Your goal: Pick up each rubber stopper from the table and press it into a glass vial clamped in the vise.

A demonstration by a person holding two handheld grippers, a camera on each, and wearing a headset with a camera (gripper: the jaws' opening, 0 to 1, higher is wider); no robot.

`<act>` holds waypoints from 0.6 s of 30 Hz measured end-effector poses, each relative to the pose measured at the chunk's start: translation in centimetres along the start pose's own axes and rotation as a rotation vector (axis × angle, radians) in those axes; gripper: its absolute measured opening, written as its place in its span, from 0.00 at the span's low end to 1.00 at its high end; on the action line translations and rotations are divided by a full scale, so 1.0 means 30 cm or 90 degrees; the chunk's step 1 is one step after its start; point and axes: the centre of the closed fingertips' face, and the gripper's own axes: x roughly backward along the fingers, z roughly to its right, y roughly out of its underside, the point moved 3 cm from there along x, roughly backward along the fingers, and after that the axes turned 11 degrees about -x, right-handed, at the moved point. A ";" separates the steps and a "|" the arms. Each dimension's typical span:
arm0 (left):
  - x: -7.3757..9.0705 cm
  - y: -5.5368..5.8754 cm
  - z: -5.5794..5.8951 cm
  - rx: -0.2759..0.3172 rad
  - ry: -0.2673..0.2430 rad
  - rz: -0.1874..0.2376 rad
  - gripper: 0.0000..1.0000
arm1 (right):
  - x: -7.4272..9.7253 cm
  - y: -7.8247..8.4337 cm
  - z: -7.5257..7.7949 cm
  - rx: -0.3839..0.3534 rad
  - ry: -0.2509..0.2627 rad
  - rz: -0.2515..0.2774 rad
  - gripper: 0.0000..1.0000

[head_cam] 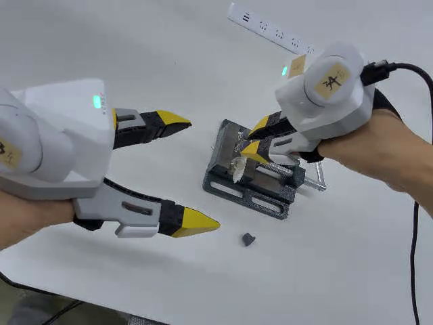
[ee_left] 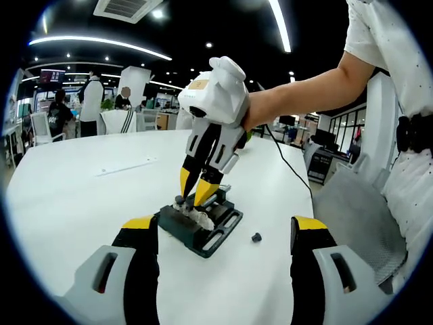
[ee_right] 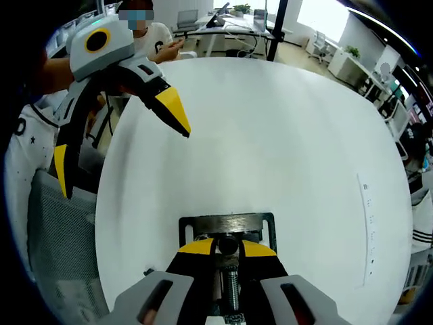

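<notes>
A white round table (head_cam: 352, 271) carries the whole job. The left gripper (head_cam: 196, 172), white-bodied with black jaws tipped in yellow, hangs over the table's near-left side with its jaws spread wide and nothing between them. The right gripper (head_cam: 249, 143), of the same make, points down onto a dark grey metal vise (head_cam: 250, 183) near the table's middle, its yellow tips drawn close together.

The right gripper view looks straight down on the right gripper (ee_right: 228, 247) and shows its two pads pinching a dark round stopper (ee_right: 228, 244) directly above the vise (ee_right: 226, 222). The head view does not show this, as the jaws cover that spot.

A clear glass vial (head_cam: 238, 168) stands clamped in the vise just beside the right gripper's tips. The left gripper view shows pale glass (ee_left: 196, 215) in the vise (ee_left: 203, 230) under the right gripper (ee_left: 193, 196).

A second, small dark grey rubber stopper (head_cam: 248, 239) lies loose on the table just in front of the vise. It is near the lower tip of the left gripper and touches neither tool. It is a stubby plug, lying on its side. From the left gripper (ee_left: 223, 227) it appears as a dark speck (ee_left: 256, 237) to the right of the vise, between the open jaws.

A white power strip (head_cam: 270, 28) lies at the far edge, well apart. In the right gripper view it sits at the table's right rim (ee_right: 369, 223), and the left gripper (ee_right: 122, 159) shows at upper left.
</notes>
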 end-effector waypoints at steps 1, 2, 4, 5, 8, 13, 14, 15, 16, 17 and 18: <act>0.000 0.000 0.001 0.000 0.000 -0.001 0.80 | 0.010 -0.002 0.003 -0.004 0.001 0.007 0.08; 0.000 0.001 0.001 -0.001 0.001 -0.001 0.80 | 0.014 0.002 0.001 -0.007 0.001 0.009 0.08; 0.001 0.003 0.003 -0.001 0.003 -0.003 0.80 | 0.021 0.006 0.010 -0.012 -0.001 0.016 0.06; 0.001 0.003 0.004 -0.001 0.004 -0.003 0.80 | 0.024 0.007 0.012 -0.017 -0.002 0.020 0.05; 0.003 0.007 0.007 -0.002 0.008 -0.007 0.79 | 0.027 0.014 0.005 -0.032 -0.019 0.027 0.03; 0.002 0.007 0.007 -0.002 0.011 -0.008 0.79 | 0.015 0.019 0.003 -0.031 -0.017 0.028 0.02; 0.002 0.006 0.007 -0.001 0.011 -0.008 0.79 | 0.010 0.019 0.003 -0.033 -0.018 0.028 0.01; 0.001 0.005 0.007 -0.001 0.011 -0.007 0.79 | 0.005 0.021 0.003 -0.033 -0.018 0.028 0.01; 0.001 0.004 0.006 -0.002 0.011 -0.007 0.79 | -0.003 0.023 0.005 -0.033 -0.018 0.027 0.01; 0.001 0.004 0.005 -0.002 0.011 -0.008 0.79 | -0.005 0.024 0.005 -0.032 -0.018 0.026 0.01; 0.000 0.005 0.004 -0.001 0.011 -0.008 0.79 | -0.005 0.025 0.002 -0.032 -0.020 0.024 0.01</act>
